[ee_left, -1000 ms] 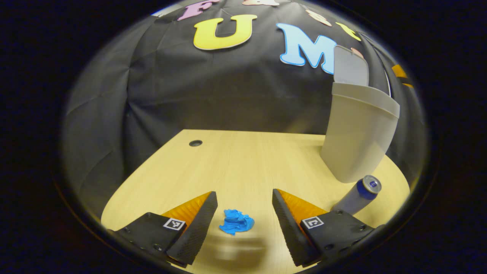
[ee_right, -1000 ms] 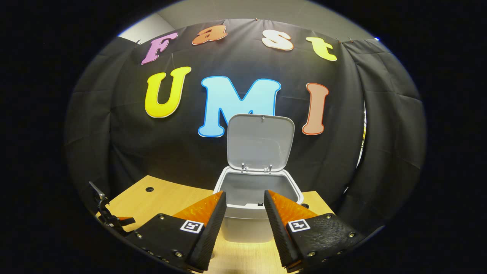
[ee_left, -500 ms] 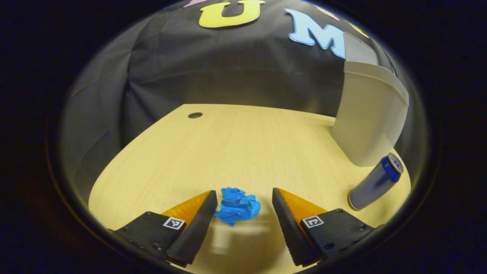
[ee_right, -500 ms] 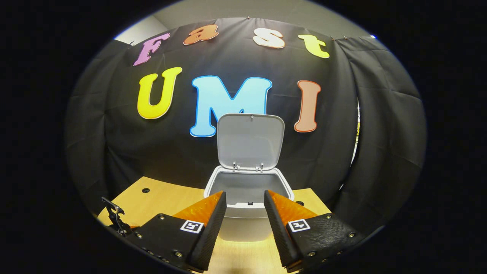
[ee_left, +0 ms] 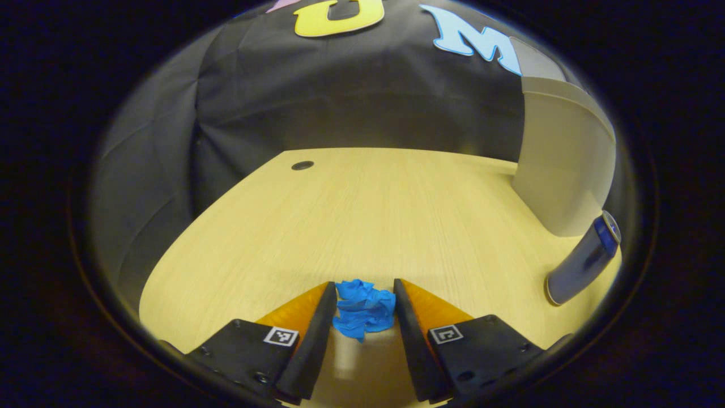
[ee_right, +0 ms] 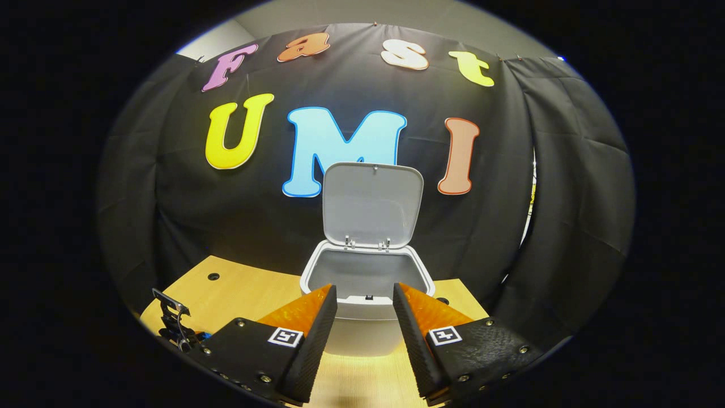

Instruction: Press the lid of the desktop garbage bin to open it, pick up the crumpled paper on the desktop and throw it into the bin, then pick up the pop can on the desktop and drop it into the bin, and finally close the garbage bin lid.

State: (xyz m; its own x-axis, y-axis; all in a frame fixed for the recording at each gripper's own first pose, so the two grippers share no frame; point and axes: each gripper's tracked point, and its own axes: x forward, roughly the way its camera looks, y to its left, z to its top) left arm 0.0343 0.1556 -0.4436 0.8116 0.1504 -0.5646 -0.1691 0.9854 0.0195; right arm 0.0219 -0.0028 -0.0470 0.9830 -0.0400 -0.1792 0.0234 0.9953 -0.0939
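Note:
In the left gripper view the blue crumpled paper (ee_left: 363,311) lies on the wooden desktop (ee_left: 340,215), and my left gripper (ee_left: 362,286) is shut on it, a finger touching each side. The pop can (ee_left: 583,260), blue-topped, stands at the right edge, just in front of the white bin (ee_left: 566,164). In the right gripper view the bin (ee_right: 310,272) stands ahead with its lid (ee_right: 371,204) raised upright and its inside in shadow. My right gripper (ee_right: 365,289) hovers open in front of the bin, above the desk, with nothing between its fingers.
A round cable hole (ee_left: 302,165) sits near the desk's far left edge. The black cloth wall closes off the back and sides. Part of the left gripper's body (ee_right: 173,326) shows low at the left of the right gripper view.
My left gripper moved forward and down over the paper, and its fingers closed from wide apart onto it. The right gripper drifted slightly, staying open before the bin.

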